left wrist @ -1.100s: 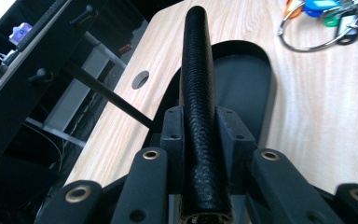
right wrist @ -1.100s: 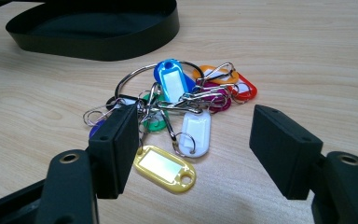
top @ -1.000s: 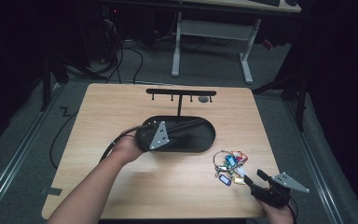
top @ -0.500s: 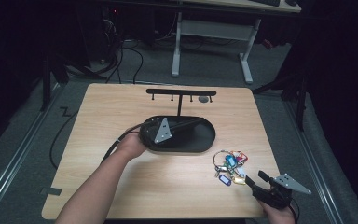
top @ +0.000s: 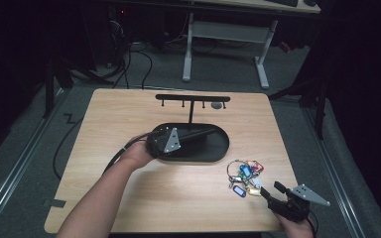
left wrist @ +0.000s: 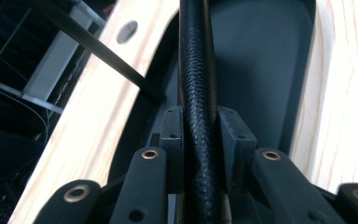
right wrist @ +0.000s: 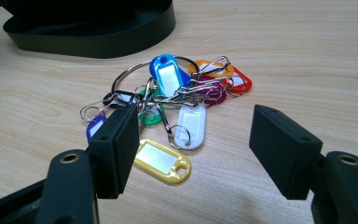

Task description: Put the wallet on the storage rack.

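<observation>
Place: a dim lab or test workspace
Work surface: a bare wooden table (top: 129, 198) on grey carpet
Behind it: the white frame of a desk (top: 223, 34), with loose cables (top: 144, 54) trailing across the floor
Floor: metal rails (top: 10, 173) run alongside the table

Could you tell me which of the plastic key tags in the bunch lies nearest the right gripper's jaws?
The yellow rectangular plastic key tag, lying flat just ahead of the right gripper; the white and blue tags lie farther off.
</observation>
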Motion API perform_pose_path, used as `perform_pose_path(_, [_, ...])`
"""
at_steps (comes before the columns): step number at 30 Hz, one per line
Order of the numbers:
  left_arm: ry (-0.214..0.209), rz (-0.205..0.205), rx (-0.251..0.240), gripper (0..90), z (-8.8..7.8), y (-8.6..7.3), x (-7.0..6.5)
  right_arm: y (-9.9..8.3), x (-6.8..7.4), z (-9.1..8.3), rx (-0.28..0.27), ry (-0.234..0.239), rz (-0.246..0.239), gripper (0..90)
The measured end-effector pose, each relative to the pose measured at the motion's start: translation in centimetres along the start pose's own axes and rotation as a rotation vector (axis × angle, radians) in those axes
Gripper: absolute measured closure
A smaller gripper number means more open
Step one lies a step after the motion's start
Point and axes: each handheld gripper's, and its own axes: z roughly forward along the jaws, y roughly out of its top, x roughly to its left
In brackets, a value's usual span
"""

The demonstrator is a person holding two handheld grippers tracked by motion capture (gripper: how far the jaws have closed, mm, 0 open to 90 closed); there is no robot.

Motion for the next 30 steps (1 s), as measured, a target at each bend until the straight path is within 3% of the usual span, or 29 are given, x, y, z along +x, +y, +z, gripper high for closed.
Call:
perform_pose_path(9, [-0.039, -0.001, 0.044, 73.2, 0.04, -0.14, -0.55, 0.01, 0.03, 0.01, 0.003, 0.000, 0.000, 33.5])
perform_pose_path(15, [-0.073, -0.067, 0.051, 72.5, -0.13, -0.51, 0.02, 0.02, 0.12, 0.06, 0.005, 0.001, -0.004, 33.5])
perform_pose_path(17, [-0.078, -0.071, 0.055, 72.4, -0.19, -0.52, -0.02, 0.04, 0.15, 0.07, 0.007, 0.002, -0.003, 33.5])
perform_pose_path(26, [-0.080, -0.040, 0.089, 72.0, -0.38, -0.31, -0.73, 0.10, 0.21, -0.02, 0.004, 0.004, -0.008, 33.5])
perform_pose_path(30, [-0.054, -0.011, 0.105, 72.1, -0.29, -0.22, -0.81, 0.13, 0.30, -0.03, 0.004, 0.003, -0.007, 33.5])
